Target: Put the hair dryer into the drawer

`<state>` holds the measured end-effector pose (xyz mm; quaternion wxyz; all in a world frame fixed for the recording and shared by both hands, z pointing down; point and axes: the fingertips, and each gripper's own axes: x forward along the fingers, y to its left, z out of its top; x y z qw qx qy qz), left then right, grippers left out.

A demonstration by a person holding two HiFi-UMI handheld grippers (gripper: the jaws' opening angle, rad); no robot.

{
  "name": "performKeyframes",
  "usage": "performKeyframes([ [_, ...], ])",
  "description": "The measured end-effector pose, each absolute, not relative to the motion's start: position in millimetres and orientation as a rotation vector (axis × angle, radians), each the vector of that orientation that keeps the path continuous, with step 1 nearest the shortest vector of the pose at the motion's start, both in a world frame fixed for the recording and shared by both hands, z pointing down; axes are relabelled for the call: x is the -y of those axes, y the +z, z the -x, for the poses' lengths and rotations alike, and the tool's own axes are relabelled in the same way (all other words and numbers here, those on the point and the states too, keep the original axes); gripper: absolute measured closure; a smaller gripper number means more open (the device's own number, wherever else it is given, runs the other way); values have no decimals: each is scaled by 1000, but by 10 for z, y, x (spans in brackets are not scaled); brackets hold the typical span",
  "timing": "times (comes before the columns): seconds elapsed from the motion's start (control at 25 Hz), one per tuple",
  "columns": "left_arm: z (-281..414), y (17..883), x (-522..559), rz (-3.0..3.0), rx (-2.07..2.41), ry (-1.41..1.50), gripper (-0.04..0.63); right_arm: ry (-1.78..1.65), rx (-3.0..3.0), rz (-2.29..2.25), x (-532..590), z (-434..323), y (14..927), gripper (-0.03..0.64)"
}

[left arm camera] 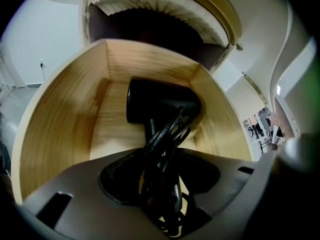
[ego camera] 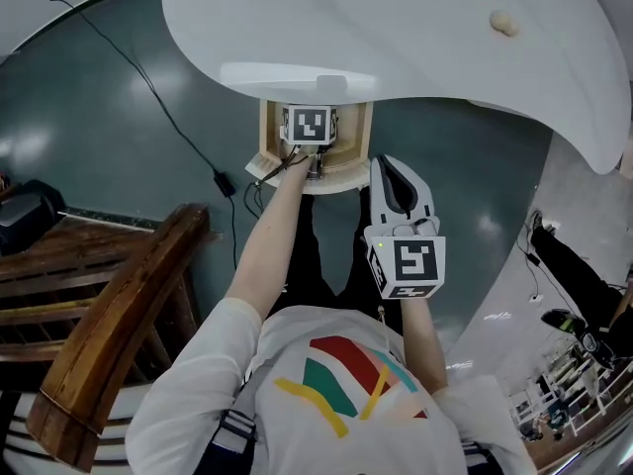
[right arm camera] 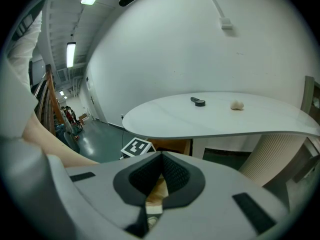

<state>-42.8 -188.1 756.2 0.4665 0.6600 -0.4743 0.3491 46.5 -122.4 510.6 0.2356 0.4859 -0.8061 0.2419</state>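
1. Holding the hair dryer (left arm camera: pixel 160 106) by its handle and bundled cord, the left gripper (left arm camera: pixel 161 184) has its fingers clamped on them. The dryer's head sits inside the open drawer (left arm camera: pixel 65 124) below the desk (ego camera: pixel 415 38) edge.
2. Probably left: setting it down, releasing and withdrawing.
3. The right gripper (right arm camera: pixel 159 176) hangs near the drawer front, fingers together and empty.

Black hair dryer (left arm camera: pixel 160 104), cord (left arm camera: pixel 165 134) wrapped round handle, inside the open wooden drawer (left arm camera: pixel 65 119).

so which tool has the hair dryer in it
The left tool, gripping the hair dryer inside the drawer; the right tool is shut and empty.
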Motion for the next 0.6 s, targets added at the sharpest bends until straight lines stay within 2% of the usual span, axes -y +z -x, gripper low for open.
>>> performKeyframes([
  [0.6,411,7565,1868,-1605,1143,823,393,665,2217,-1335,1236,-357,5110,607],
])
